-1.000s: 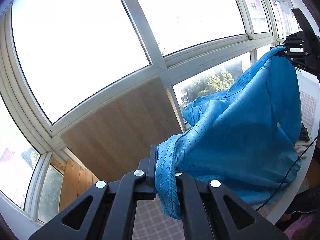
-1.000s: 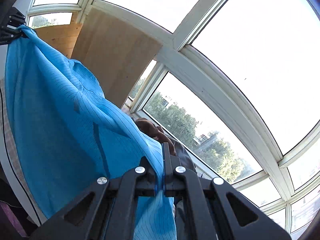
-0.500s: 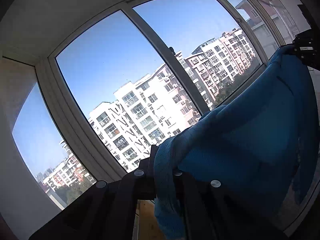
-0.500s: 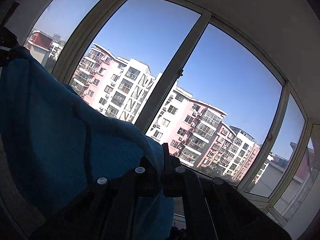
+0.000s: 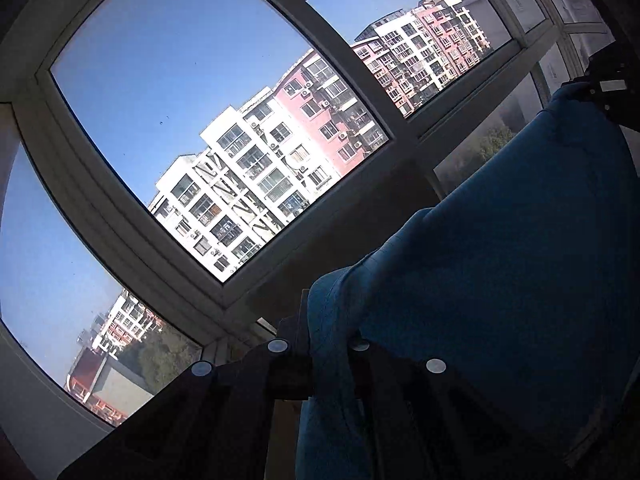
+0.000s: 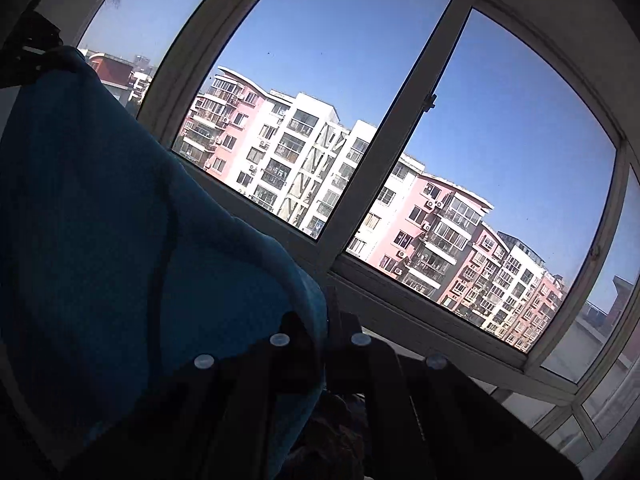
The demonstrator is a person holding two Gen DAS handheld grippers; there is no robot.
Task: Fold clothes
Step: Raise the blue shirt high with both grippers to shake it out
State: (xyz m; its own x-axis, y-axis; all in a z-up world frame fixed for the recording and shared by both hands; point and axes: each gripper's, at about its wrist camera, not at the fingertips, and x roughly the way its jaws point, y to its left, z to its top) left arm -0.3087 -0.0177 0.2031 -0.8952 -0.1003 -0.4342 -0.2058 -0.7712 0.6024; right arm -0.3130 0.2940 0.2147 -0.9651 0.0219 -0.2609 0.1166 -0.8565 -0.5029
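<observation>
Blue striped cloth (image 5: 500,264) is held up high between both grippers, near the big window (image 5: 224,128). One edge is pinched by the left gripper (image 5: 324,320), another, probably a corner, by the right gripper (image 6: 326,320).

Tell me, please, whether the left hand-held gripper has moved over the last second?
Yes. The left hand-held gripper, shut on the blue garment, has tilted upward: the wooden board has dropped from view and the window frame now fills it.
</observation>
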